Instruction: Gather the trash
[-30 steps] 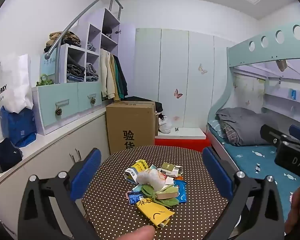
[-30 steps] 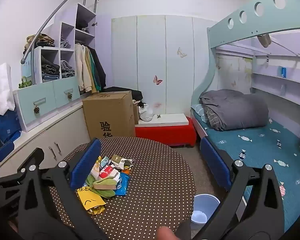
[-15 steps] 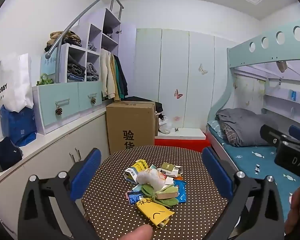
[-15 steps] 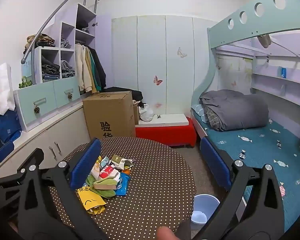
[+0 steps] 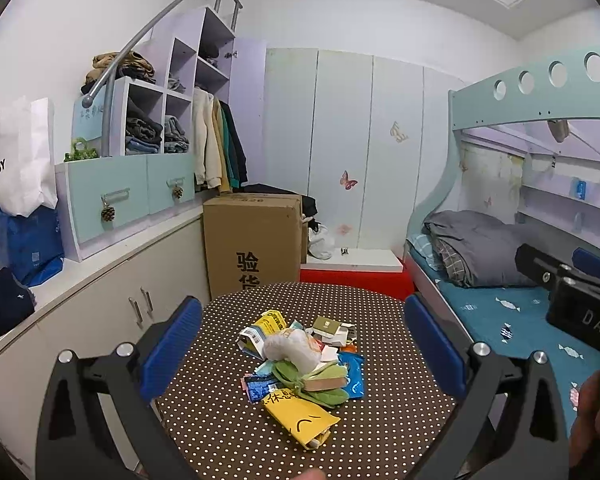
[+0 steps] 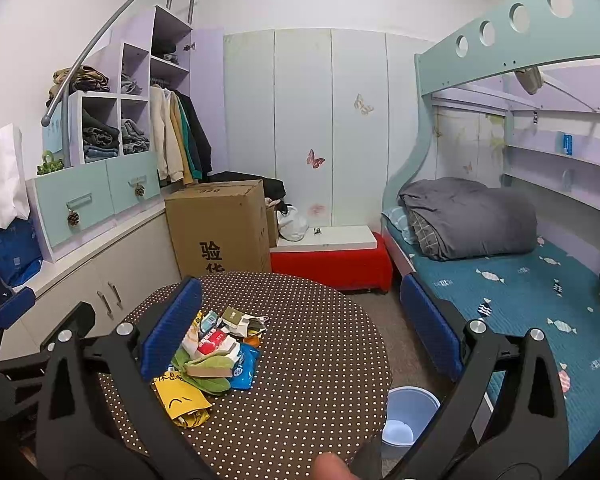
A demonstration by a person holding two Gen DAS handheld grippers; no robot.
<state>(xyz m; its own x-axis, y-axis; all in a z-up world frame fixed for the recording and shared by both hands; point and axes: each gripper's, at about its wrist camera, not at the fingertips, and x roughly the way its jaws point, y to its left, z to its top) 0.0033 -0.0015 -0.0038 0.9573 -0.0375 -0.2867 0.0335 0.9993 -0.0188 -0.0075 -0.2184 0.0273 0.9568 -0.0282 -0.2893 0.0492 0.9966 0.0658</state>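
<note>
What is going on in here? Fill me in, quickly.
A person holds two black grippers with blue pads over a round brown polka-dot table. Both the left gripper and the right gripper are open and hold nothing. A heap of wrappers and packets lies untouched on the table, a yellow packet nearest. A pale blue bin stands on the floor beside the table.

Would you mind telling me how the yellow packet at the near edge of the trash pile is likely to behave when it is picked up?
The yellow packet looks flat and creased, so it is probably light and floppy. Its surface looks like smooth film, so it may slip. It lies nearest the open left tool.
</note>
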